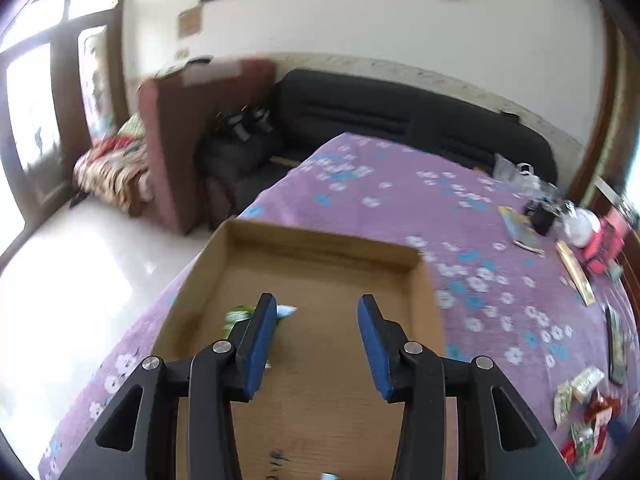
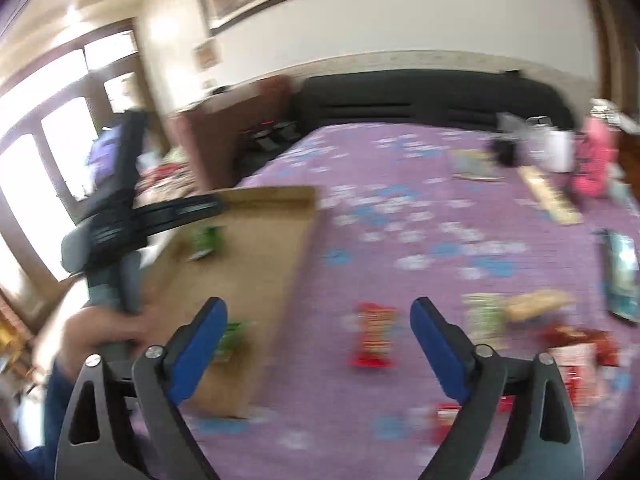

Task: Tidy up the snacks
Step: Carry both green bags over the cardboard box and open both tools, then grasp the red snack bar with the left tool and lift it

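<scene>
A green snack (image 1: 239, 314) is seen lying inside the box (image 1: 416, 258), near its left wall. It is partly hidden behind the left finger of the left gripper (image 1: 317, 310). In the right wrist view, two green packs (image 2: 208, 239) are seen in the box (image 2: 272, 196), one far and one near, both blurred. More snacks (image 1: 582, 388) are piled on the purple cloth (image 1: 400, 200) to the right of the box, well apart from it. A red pack (image 2: 374, 334) lies on the cloth (image 2: 400, 240) between the fingers of the right gripper (image 2: 319, 312), and beside it a green pack (image 2: 482, 316) and a heap of red ones (image 2: 576, 344) are seen.

The left gripper is held over the box with its blue pads (image 1: 260, 344) spread apart, and nothing is held between them. The right gripper is held above the cloth, just right of the box, with its pads (image 2: 438, 354) spread wide and nothing between them.

The left gripper's handle is seen in a hand (image 2: 96, 332) at the left of the right wrist view.

A black sofa (image 1: 400, 116) is seen behind the cloth. A phone (image 1: 616, 344) lies near the snack pile. A pink thing (image 1: 604, 244) and other small things lie at the far right edge.
</scene>
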Demonstrator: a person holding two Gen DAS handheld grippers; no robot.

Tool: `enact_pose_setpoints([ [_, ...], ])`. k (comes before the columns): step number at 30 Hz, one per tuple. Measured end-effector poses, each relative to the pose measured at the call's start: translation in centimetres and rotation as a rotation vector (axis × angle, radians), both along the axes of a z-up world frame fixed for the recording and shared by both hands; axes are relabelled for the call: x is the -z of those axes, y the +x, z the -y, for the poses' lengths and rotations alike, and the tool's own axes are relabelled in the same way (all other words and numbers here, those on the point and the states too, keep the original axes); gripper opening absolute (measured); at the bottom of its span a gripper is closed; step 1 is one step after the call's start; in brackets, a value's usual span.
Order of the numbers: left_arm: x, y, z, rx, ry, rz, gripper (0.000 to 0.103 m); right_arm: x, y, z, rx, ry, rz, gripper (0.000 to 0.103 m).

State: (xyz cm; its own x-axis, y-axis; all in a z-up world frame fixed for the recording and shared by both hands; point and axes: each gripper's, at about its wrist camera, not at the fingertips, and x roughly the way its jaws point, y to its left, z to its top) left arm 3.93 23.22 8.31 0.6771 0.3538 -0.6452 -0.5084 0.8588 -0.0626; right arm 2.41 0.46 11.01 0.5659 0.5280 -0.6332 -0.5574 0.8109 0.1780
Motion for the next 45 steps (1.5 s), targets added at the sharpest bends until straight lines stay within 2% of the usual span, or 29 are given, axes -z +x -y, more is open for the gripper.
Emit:
enact_pose_setpoints([
  [5, -0.7, 0.3, 3.2, 0.134, 0.021, 0.033, 0.051, 0.4, 1.8, 4.3, 0.127, -0.059, 0.043, 0.098],
  [8, -0.7, 0.5, 5.0, 0.22, 0.008, 0.034, 0.052, 1.1, 2.3, 6.5, 0.2, -0.039, 0.066, 0.098],
  [10, -0.5, 0.9, 5.8, 0.267, -0.02, 0.025, 0.052, 1.8, 2.7, 8.1, 0.276, 0.012, 0.06, 0.098],
  [12, 0.1, 1.3, 6.7, 0.319, -0.057, 0.001, 0.052, 3.1, 3.9, 9.4, 0.305, 0.09, -0.014, 0.097],
  [15, 1.1, 2.1, 7.8, 0.386, -0.123, -0.05, 0.052, 4.5, 5.7, 11.2, 0.338, 0.177, -0.126, 0.083],
  [18, 2.1, 2.6, 9.2, 0.459, -0.198, -0.102, 0.052, 5.4, 6.9, 12.8, 0.355, 0.24, -0.226, 0.081],
  [23, 3.8, 3.2, 12.2, 0.55, -0.255, -0.198, 0.052, 5.4, 6.9, 12.8, 0.325, 0.246, -0.255, 0.081],
  [28, 5.2, 3.4, 14.8, 0.553, -0.183, -0.27, 0.052, 4.7, 6.3, 12.2, 0.299, 0.236, -0.216, 0.081],
  [34, 6.3, 3.5, 16.0, 0.529, -0.094, -0.307, 0.049, 4.4, 6.2, 12.1, 0.285, 0.233, -0.2, 0.081],
  [36, 6.8, 3.6, 16.3, 0.521, -0.063, -0.322, 0.036, 4.4, 6.2, 12.1, 0.284, 0.227, -0.194, 0.081],
  [37, 7.0, 3.9, 16.4, 0.518, -0.048, -0.326, 0.035, 4.4, 6.1, 12.1, 0.281, 0.224, -0.19, 0.081],
  [39, 7.0, 3.7, 16.9, 0.515, -0.008, -0.308, 0.024, 4.3, 6.1, 11.9, 0.27, 0.217, -0.183, 0.081],
  [42, 6.9, 3.6, 17.0, 0.519, -0.002, -0.298, 0.02, 4.3, 6.1, 11.6, 0.253, 0.209, -0.177, 0.081],
  [45, 6.7, 3.6, 16.7, 0.522, -0.022, -0.28, 0.019, 4.5, 6.3, 11.3, 0.245, 0.201, -0.179, 0.081],
])
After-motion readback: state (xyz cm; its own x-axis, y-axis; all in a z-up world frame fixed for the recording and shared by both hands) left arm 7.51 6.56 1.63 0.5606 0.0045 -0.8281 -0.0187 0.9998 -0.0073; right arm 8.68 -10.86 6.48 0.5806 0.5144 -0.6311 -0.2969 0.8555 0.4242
